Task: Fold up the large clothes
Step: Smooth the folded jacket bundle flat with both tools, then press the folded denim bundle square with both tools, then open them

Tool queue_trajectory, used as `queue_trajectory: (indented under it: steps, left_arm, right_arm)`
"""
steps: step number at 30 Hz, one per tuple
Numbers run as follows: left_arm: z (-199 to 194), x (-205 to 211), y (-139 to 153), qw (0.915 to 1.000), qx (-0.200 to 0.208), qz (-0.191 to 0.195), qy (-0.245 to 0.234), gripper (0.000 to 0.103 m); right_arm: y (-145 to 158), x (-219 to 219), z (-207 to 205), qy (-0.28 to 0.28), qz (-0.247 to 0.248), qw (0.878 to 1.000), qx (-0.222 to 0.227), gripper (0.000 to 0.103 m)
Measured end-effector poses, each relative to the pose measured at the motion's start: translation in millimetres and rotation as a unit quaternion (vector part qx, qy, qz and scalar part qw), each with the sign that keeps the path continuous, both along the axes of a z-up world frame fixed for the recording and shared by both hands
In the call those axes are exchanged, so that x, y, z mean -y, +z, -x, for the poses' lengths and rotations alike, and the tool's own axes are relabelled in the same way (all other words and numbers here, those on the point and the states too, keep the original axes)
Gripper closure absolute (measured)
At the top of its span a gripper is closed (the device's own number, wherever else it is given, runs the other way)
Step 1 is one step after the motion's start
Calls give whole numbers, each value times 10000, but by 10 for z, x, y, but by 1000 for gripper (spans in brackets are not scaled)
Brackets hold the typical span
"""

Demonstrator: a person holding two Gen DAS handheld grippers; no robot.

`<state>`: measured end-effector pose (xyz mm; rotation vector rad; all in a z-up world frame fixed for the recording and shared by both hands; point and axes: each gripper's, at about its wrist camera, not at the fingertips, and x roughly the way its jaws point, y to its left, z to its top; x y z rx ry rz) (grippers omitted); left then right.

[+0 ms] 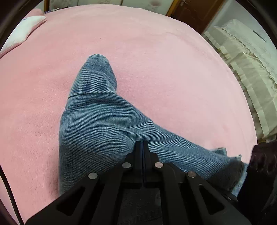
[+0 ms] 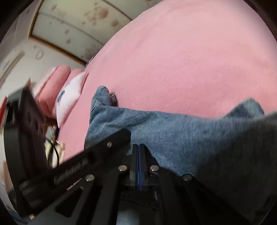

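Blue denim jeans (image 1: 103, 121) lie on a pink blanket (image 1: 155, 60) that covers a bed. My left gripper (image 1: 142, 144) is shut on the jeans' fabric, which stretches away to a folded point at the far end. In the right wrist view my right gripper (image 2: 138, 147) is shut on the jeans (image 2: 190, 129), which drape across to the right. The left gripper's black arm (image 2: 97, 152) shows at the left of that view, close beside the right gripper. That view is blurred.
A white and pink pillow (image 1: 22, 32) lies at the bed's far left; it also shows in the right wrist view (image 2: 69, 102). A cream cloth-covered piece of furniture (image 1: 242, 69) stands to the right of the bed. A brown wooden door (image 1: 195, 12) is behind.
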<state>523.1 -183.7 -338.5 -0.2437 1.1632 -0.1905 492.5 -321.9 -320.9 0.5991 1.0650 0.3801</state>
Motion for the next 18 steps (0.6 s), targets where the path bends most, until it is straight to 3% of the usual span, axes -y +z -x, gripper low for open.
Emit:
queue_trajectory:
  steps: [4,7,9,10,13,18]
  left_arm:
    - [-27,19,-42,9999,34,-18,-107,102]
    - [-23,19,-64,9999,17,33,-131,102]
    - [-1,-22,-86,9999,19,84,-125,102]
    - [2,-41,-93,9998,14,128,-116,102]
    - [32,-105,-106,9998,58,102,-159,102]
    - [85,-102,-106,9998,105,85,-149,102]
  right_arm:
    - [87,185,28,-309,437,9985,120,103]
    - [135,424,150,-452,327,9983,159,103]
    - [191,477,256,-490,671,9961,284,103]
    - [242,520,344,-629,1141,9907,399,103]
    - [196,702,480,-961,830,9914,306,103]
    - [269,635,578,-1036,1191,9870,311,103]
